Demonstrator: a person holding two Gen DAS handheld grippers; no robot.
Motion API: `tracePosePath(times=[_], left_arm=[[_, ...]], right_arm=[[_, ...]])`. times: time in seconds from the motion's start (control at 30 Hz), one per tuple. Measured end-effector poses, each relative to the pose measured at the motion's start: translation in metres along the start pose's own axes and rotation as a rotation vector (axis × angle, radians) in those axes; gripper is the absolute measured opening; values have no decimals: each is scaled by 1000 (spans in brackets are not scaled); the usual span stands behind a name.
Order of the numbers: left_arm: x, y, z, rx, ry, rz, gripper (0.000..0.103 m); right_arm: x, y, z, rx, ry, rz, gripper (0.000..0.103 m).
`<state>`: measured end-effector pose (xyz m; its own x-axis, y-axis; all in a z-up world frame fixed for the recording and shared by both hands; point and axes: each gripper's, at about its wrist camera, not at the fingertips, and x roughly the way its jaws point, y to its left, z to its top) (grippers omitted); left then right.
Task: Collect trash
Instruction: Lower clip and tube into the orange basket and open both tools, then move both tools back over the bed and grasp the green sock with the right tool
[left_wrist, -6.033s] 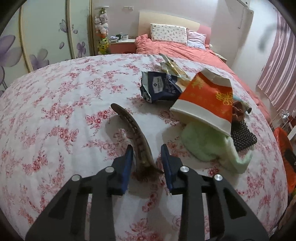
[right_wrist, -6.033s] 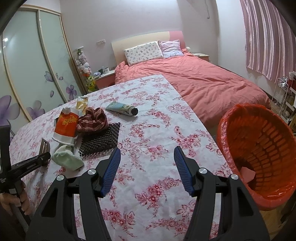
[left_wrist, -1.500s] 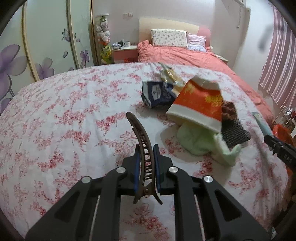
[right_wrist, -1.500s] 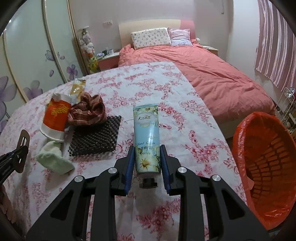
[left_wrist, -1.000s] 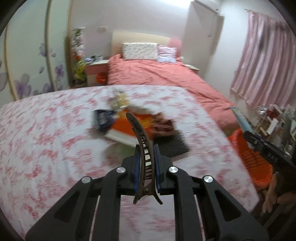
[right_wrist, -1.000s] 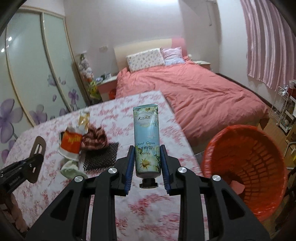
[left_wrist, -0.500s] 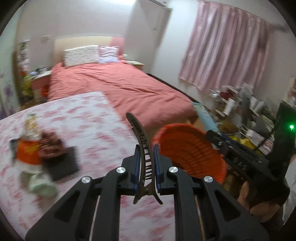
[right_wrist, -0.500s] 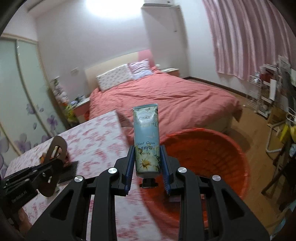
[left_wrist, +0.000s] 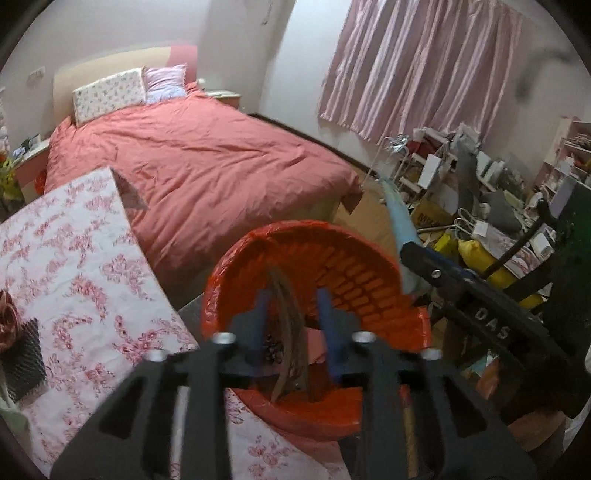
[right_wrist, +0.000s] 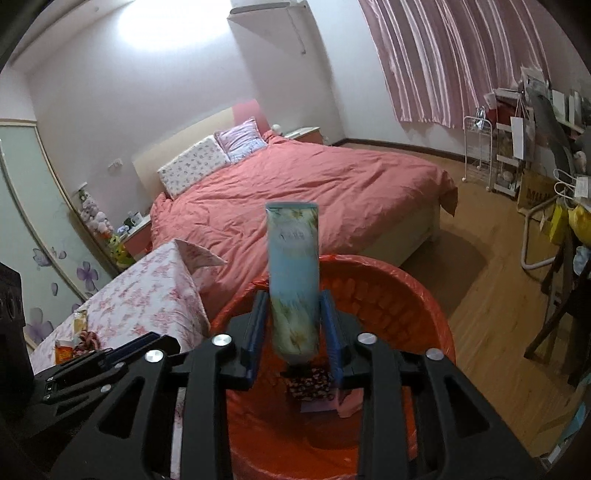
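Both grippers hang over the orange trash basket (left_wrist: 354, 284), which also shows in the right wrist view (right_wrist: 413, 310). My left gripper (left_wrist: 293, 328) is open; the brown hair clip (left_wrist: 288, 332) sits blurred between its spread blue fingers, free of the pads. My right gripper (right_wrist: 293, 332) is open too; the light-blue hand cream tube (right_wrist: 293, 280) is blurred between its fingers, above the basket's inside. Dark trash (right_wrist: 310, 380) lies on the basket's bottom.
The flowered tablecloth (left_wrist: 74, 266) lies left of the basket, with a black mat (left_wrist: 22, 354) and snack packets (right_wrist: 64, 349) on it. A bed with a red cover (left_wrist: 207, 162) stands behind. Cluttered racks and bags (left_wrist: 480, 206) stand to the right.
Both grippers swung from the table to above the basket. Both have opened: the hair clip and the cream tube are no longer clamped and appear blurred, slipping down.
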<state>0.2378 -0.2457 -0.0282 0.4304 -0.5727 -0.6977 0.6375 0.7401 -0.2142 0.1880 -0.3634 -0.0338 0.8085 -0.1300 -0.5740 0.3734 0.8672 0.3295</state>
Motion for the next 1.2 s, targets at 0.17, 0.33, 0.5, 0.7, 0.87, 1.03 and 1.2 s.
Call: tracePosePath(times=[0.17,0.33,0.5,0.7,0.87,1.03,1.2], left_arm=[[0,21,-8,-18,13,59,52],[-22,40,-22,-1,-16,189,67],[-55,78,-40,-31,-43,311,75],[-103,142,-66,-123,-69,453,80],[-143,195,-89,-213,-88,552,82],[-186,250,-118,-322,-103,655,82],[-217,286,-143,-406,-113,706,82]], right_arm=[[-3,-3,-6,4,0,-17,55],[-9,4,-5,-18,-10,-35,60],[-16,32,-7,-75,-30,-27,72],[-20,78,-19,-156,-21,8,82],[-20,122,-40,-238,10,67,84],[-20,170,-64,-329,50,151,84],[-18,226,-91,-412,128,295,84]])
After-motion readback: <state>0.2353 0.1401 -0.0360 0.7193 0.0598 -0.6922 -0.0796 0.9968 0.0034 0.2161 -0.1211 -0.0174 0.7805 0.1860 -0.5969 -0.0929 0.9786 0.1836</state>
